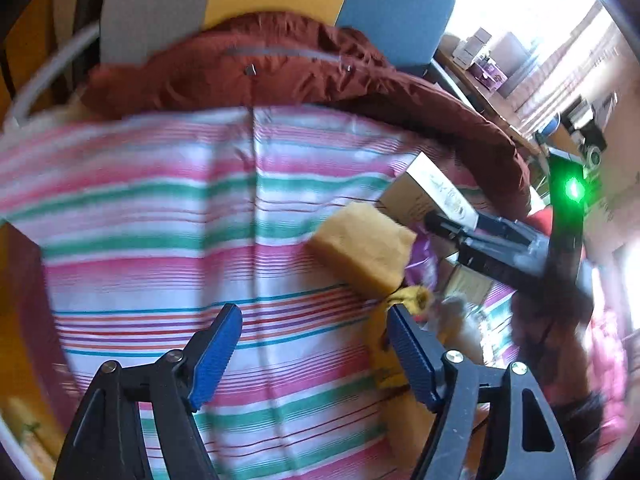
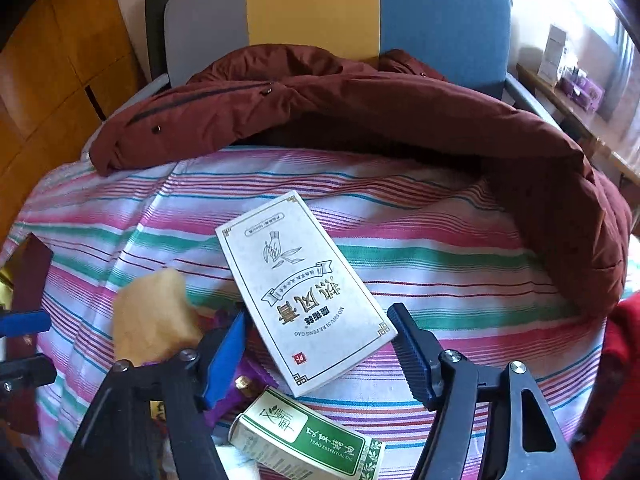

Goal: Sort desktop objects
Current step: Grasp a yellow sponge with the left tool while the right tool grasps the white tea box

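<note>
I count two cardboard boxes: one white box [image 2: 306, 292] in the middle of the striped cloth [image 2: 460, 264] and one green-labelled box [image 2: 308, 438] nearer to me. One yellow sponge [image 2: 154, 316] lies to the left, one dark red jacket [image 2: 360, 108] on the far side, and one purple wrapper [image 2: 236, 392] peeks out near the boxes

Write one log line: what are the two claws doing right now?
left claw: open, above striped cloth, beside sponge | right claw: open, straddling white box, not gripping
</note>
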`<state>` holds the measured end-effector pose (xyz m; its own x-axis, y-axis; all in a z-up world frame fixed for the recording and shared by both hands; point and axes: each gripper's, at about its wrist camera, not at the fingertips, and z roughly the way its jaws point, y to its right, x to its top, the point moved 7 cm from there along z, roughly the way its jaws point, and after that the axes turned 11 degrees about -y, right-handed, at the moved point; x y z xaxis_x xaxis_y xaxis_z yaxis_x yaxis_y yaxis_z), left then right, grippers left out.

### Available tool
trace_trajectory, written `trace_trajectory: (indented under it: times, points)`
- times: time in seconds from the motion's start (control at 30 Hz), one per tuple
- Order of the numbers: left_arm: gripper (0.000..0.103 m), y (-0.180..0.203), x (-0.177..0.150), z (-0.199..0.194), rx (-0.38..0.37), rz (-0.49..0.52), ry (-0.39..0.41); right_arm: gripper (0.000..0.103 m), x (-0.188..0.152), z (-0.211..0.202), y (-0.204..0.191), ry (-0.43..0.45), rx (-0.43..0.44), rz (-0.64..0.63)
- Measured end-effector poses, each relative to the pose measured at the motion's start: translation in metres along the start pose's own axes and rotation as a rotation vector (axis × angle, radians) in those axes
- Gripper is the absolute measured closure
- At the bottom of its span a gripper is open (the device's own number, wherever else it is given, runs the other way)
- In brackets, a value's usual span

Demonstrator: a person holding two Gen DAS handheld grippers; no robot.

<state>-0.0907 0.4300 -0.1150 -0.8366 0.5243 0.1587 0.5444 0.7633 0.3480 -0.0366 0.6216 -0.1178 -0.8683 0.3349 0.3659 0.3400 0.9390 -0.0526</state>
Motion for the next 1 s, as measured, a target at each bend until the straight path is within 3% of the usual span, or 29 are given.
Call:
trace_trajectory:
  times: [0.07, 0.13, 0.17, 0.3, 0.47, 0.63, 1.0]
  points:
    - [0.032, 0.001, 0.008, 0.008, -0.025, -0.040, -0.017, 0.038, 0.000, -0.002, -0.001, 0.000, 0.002, -0.010]
    - [0.032, 0.004, 0.018, 0.011, 0.055, -0.019, 0.019, 0.039, 0.000, -0.003, -0.003, 0.003, 0.011, -0.016]
    - [0.032, 0.006, 0.021, 0.014, 0.049, -0.021, 0.014, 0.039, -0.001, -0.003, -0.003, 0.001, 0.011, -0.019]
    - [0.032, 0.009, 0.031, 0.034, -0.092, -0.143, -0.081, 0.038, -0.001, -0.002, -0.001, -0.003, 0.018, -0.009]
    - [0.032, 0.004, 0.039, 0.050, -0.182, -0.304, -0.129, 0.032, -0.001, -0.003, 0.002, 0.004, 0.030, 0.012]
    - [0.032, 0.013, 0.051, 0.056, -0.199, -0.370, -0.135, 0.026, 0.000, -0.005, 0.006, 0.016, 0.040, 0.036]
    - [0.031, 0.030, 0.063, 0.068, -0.041, -0.305, -0.131, 0.020, 0.000, -0.001, 0.009, 0.029, -0.015, 0.025]
